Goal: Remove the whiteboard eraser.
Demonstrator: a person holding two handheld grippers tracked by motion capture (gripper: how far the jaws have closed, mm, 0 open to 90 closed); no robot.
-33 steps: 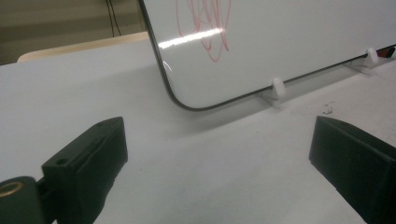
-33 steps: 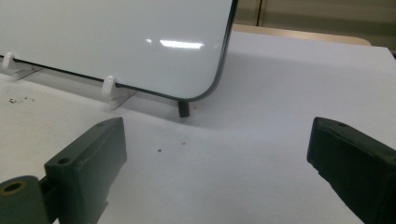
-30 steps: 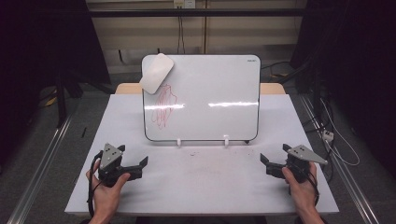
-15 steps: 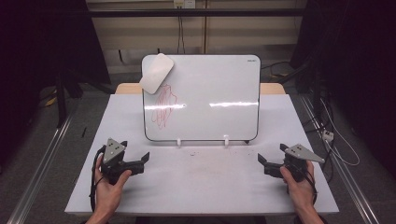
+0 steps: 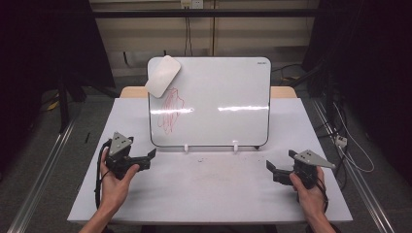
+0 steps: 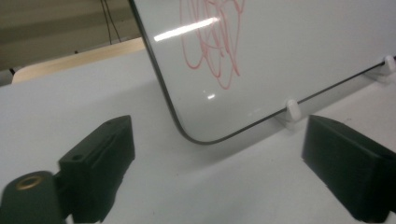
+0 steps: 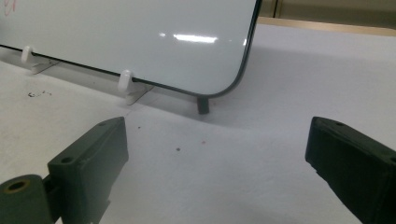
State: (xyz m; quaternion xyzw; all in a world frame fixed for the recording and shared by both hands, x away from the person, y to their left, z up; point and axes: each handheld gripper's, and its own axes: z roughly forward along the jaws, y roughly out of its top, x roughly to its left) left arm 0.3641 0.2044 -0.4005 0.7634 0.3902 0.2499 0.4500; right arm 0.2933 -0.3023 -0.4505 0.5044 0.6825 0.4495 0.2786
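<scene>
Evidently nothing is being gripped yet: the left gripper (image 5: pixel 145 158) and right gripper (image 5: pixel 274 170) are hovering spread and empty over the white worktop (image 5: pixel 214 194), likely readying to take the pale oval eraser (image 5: pixel 163 76) off the upright glossy whiteboard (image 5: pixel 228 92) and wipe the red scribble (image 5: pixel 171 110).

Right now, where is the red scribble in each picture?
High view: the red scribble is on the left part of the whiteboard, below the white eraser.
Left gripper view: top middle, above the board's rounded corner.
Right gripper view: a bit of red at the top left corner.
Shared landmark: the white clip holding the board's bottom edge.
</scene>
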